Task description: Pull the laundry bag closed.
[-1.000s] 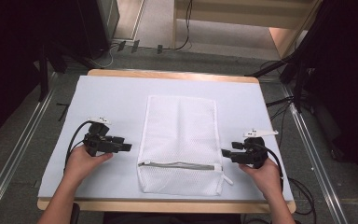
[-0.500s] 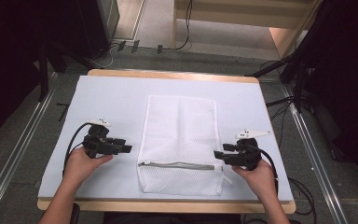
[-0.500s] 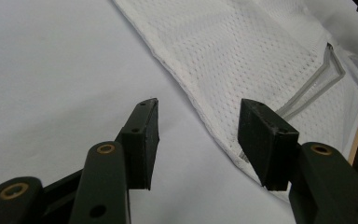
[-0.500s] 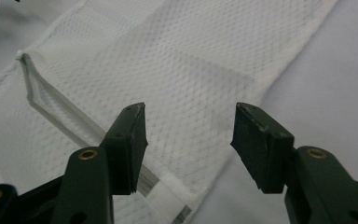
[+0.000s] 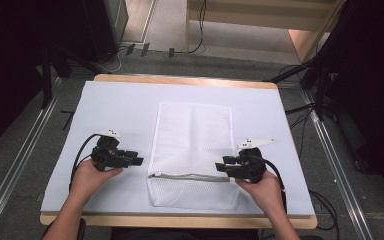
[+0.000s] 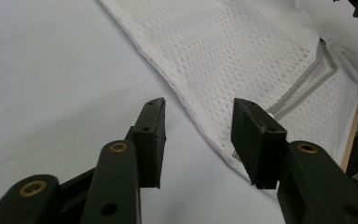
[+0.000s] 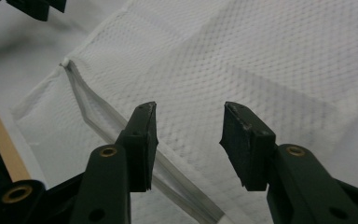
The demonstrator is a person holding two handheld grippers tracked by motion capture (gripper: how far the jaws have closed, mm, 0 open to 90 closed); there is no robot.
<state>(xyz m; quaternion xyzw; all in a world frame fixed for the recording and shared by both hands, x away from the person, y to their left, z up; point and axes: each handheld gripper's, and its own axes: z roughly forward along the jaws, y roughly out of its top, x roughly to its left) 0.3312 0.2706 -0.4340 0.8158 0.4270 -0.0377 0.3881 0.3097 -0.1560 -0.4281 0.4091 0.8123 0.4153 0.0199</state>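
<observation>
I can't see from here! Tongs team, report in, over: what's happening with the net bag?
Left tongs open, beside the mesh bag, not touching. Right tongs open over the bag's zipper end. Bag flat on the white mat, zipper shut. Nothing in the way.

We hold a black left gripper [image 5: 136, 161] and a black right gripper [image 5: 224, 167], each trailing a black cable and topped by a pale three-cornered plate. Brass-coloured rivets dot their jaw arms. Our forearms are unsleeved.

floor [image 5: 40, 125]: grey | cables [image 5: 195, 35]: black | wooden furniture [image 5: 260, 15]: far side
</observation>
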